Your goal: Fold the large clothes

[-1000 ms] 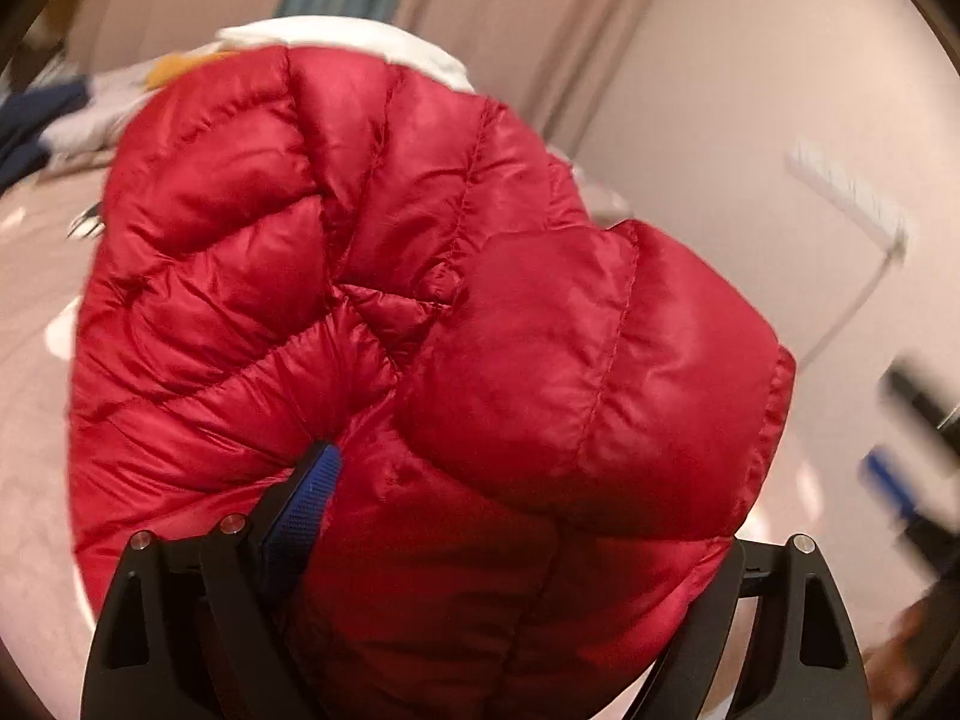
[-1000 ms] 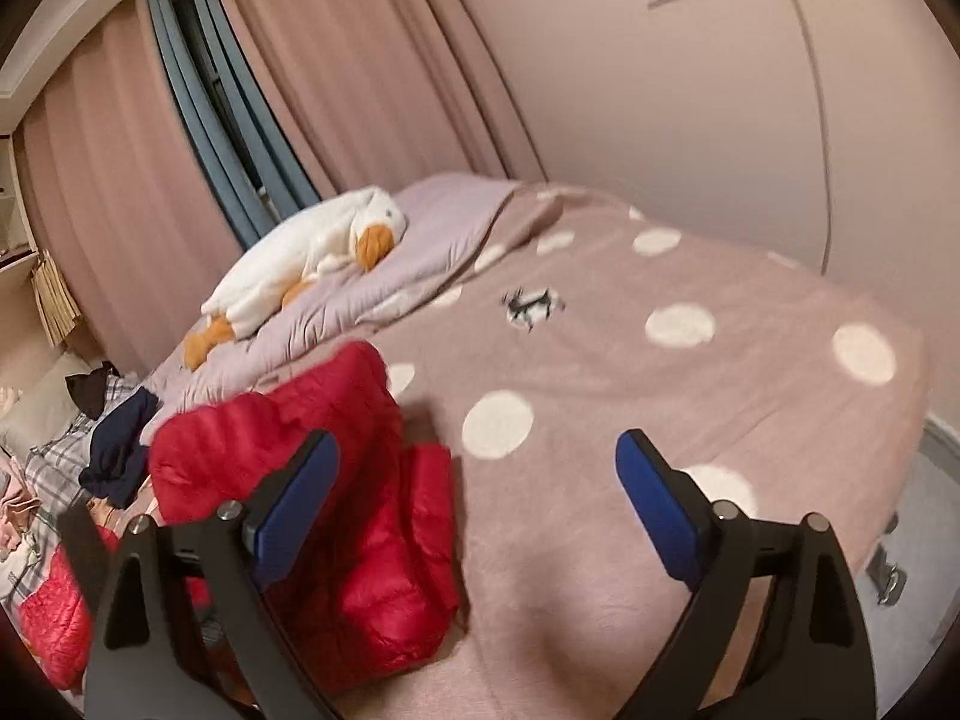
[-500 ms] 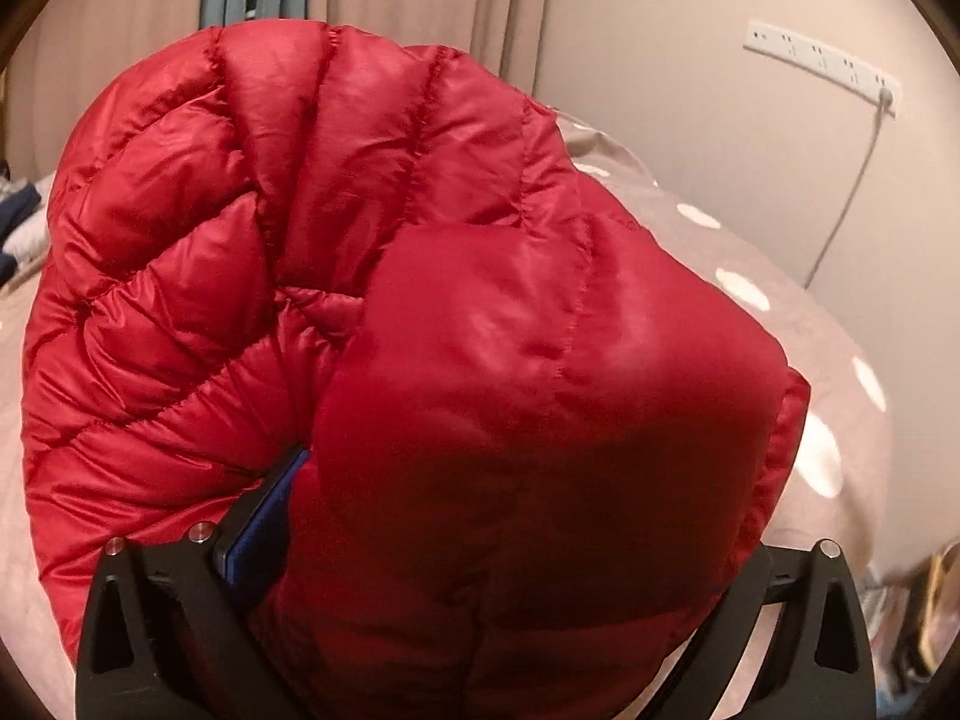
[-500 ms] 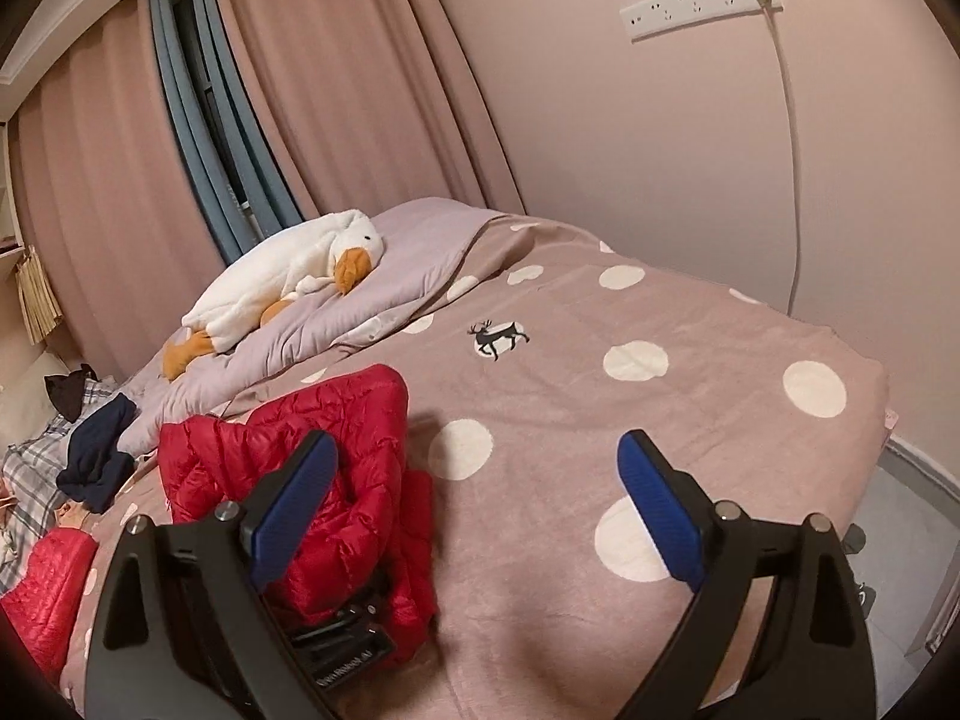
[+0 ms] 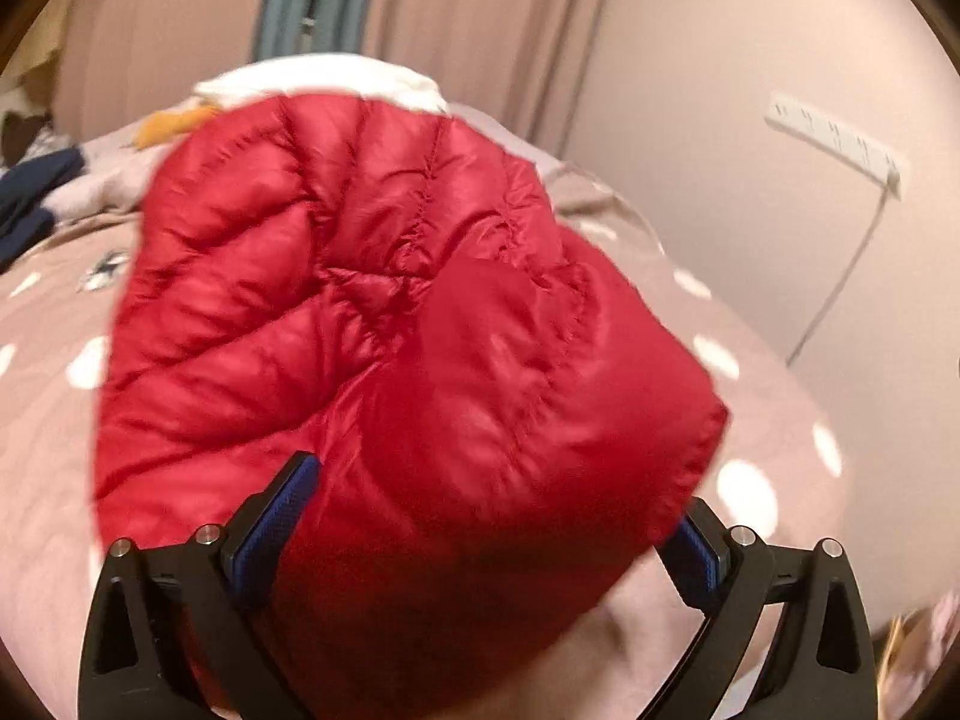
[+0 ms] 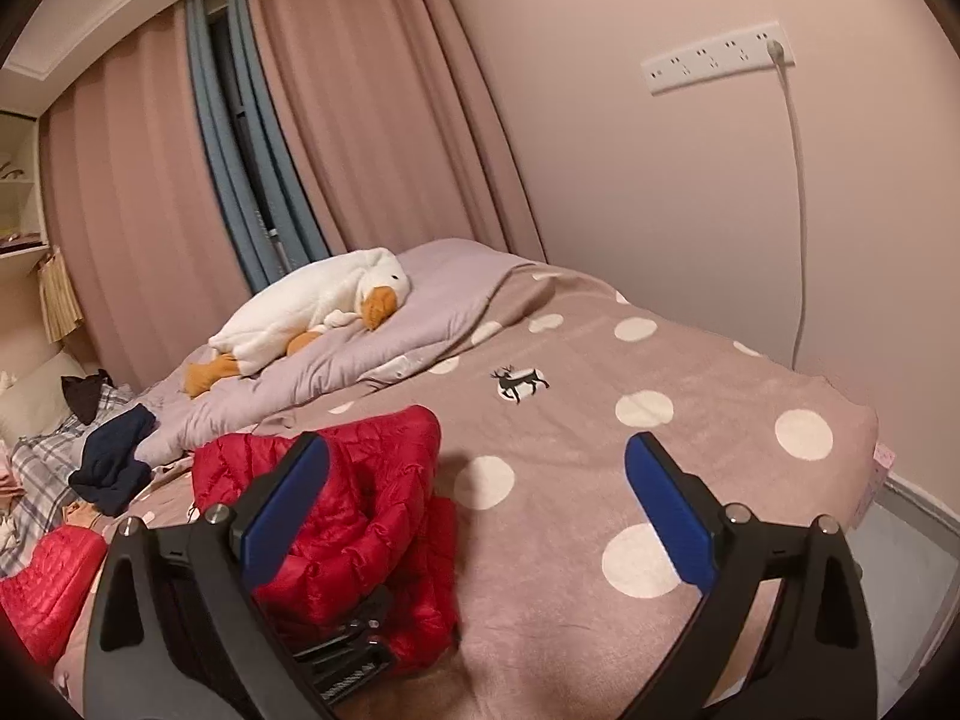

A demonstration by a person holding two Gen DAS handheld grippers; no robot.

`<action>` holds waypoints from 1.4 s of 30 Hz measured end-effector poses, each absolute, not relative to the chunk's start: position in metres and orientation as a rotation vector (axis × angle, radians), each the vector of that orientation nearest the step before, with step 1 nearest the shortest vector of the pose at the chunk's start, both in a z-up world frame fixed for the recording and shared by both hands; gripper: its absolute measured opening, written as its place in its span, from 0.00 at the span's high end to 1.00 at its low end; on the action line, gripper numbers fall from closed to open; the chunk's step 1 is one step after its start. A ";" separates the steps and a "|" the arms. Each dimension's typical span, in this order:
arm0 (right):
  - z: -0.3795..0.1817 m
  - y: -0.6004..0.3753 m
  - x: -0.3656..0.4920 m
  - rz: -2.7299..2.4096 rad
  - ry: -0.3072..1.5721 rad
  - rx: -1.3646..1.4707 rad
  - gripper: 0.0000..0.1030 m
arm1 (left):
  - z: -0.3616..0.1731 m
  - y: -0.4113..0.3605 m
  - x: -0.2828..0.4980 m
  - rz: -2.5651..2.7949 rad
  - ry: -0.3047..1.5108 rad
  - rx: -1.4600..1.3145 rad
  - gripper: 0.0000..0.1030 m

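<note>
A red quilted puffer jacket [image 5: 384, 312], folded into a thick bundle, lies on the pink dotted bedspread [image 5: 774, 420]. It fills the space between the wide jaws of my left gripper [image 5: 492, 498]. The left blue pad [image 5: 282, 510] rests against the jacket, while the right pad [image 5: 696, 558] stands just off its edge. In the right wrist view the same jacket [image 6: 372, 510] sits low and left. My right gripper [image 6: 477, 450] hovers above the bed, its jaws opening with nothing between them. A black bracket of the left tool [image 6: 354, 648] shows under the jacket.
A white plush goose [image 6: 312, 312] lies on a lilac duvet [image 6: 444, 306] at the bed's head. A dark blue garment [image 6: 114, 456] and another red quilted piece [image 6: 48, 588] are at the left. A power strip [image 6: 714, 63] with its cable hangs on the wall; floor shows past the bed's right edge.
The left jaws have spread, and the right pad now shows clear of the jacket's edge. The left view has drawn back from the bundle. The right gripper has risen.
</note>
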State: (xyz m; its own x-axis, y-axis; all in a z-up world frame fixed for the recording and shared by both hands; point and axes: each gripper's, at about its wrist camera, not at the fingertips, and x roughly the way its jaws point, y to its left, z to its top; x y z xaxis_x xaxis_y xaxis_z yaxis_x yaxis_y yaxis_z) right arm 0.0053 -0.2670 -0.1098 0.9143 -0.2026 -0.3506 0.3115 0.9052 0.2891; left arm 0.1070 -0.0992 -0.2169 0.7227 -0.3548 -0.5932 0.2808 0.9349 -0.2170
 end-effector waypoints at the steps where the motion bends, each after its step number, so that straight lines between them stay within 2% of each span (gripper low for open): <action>1: -0.107 -0.266 0.002 -0.273 0.316 0.343 0.03 | -0.209 -0.097 0.100 -0.342 0.671 -0.126 0.03; 9: -0.105 -0.268 -0.008 -0.261 0.298 0.399 0.01 | -0.149 -0.085 0.045 -0.406 0.563 -0.177 0.04; 11: -0.106 -0.266 -0.007 -0.253 0.308 0.399 0.01 | -0.144 -0.076 0.045 -0.336 0.544 -0.201 0.17; 12: -0.106 -0.265 -0.006 -0.252 0.311 0.398 0.01 | -0.149 -0.067 0.050 -0.291 0.543 -0.208 0.26; 14: -0.108 -0.264 -0.003 -0.254 0.320 0.399 0.01 | -0.152 -0.051 0.062 -0.222 0.554 -0.217 0.34; 16: -0.109 -0.263 -0.001 -0.248 0.327 0.402 0.01 | -0.157 -0.034 0.068 -0.172 0.553 -0.246 0.56; 17: -0.109 -0.262 0.000 -0.244 0.329 0.403 0.01 | -0.158 -0.029 0.069 -0.151 0.543 -0.265 0.62; 19: -0.109 -0.259 0.003 -0.235 0.333 0.404 0.01 | -0.155 -0.014 0.069 -0.066 0.525 -0.278 0.82; 23: -0.108 -0.248 0.011 -0.185 0.339 0.397 0.02 | -0.147 0.001 0.073 0.040 0.483 -0.221 0.90; 26: -0.103 -0.236 0.023 -0.102 0.326 0.398 0.17 | -0.143 0.018 0.084 0.092 0.457 -0.192 0.91; 27: -0.100 -0.231 0.030 -0.071 0.327 0.402 0.26 | -0.139 0.027 0.092 0.115 0.444 -0.189 0.91; 29: -0.095 -0.222 0.049 -0.014 0.341 0.405 0.48 | -0.130 0.046 0.112 0.163 0.434 -0.205 0.94; 30: -0.093 -0.216 0.063 0.019 0.352 0.395 0.73 | -0.129 0.052 0.123 0.183 0.436 -0.200 0.95; 31: -0.091 -0.209 0.079 0.047 0.373 0.380 0.91 | -0.128 0.058 0.137 0.213 0.439 -0.183 0.96; 33: -0.090 -0.200 0.103 0.066 0.399 0.368 0.91 | -0.130 0.068 0.159 0.237 0.434 -0.175 0.96; 38: -0.097 -0.186 0.162 0.091 0.428 0.357 0.91 | -0.170 0.083 0.220 0.162 0.566 -0.243 0.96; 42: -0.131 -0.178 0.206 0.159 0.517 0.435 0.91 | -0.206 0.066 0.248 0.013 0.673 -0.268 0.96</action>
State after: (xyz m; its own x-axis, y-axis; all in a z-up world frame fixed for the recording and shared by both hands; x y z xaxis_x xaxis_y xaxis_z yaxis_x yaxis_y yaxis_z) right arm 0.2058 -0.1777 -0.1313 0.8592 0.2550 -0.4436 -0.0387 0.8969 0.4406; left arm 0.2476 0.0659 -0.2056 0.7832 -0.0747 -0.6172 -0.0979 0.9656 -0.2410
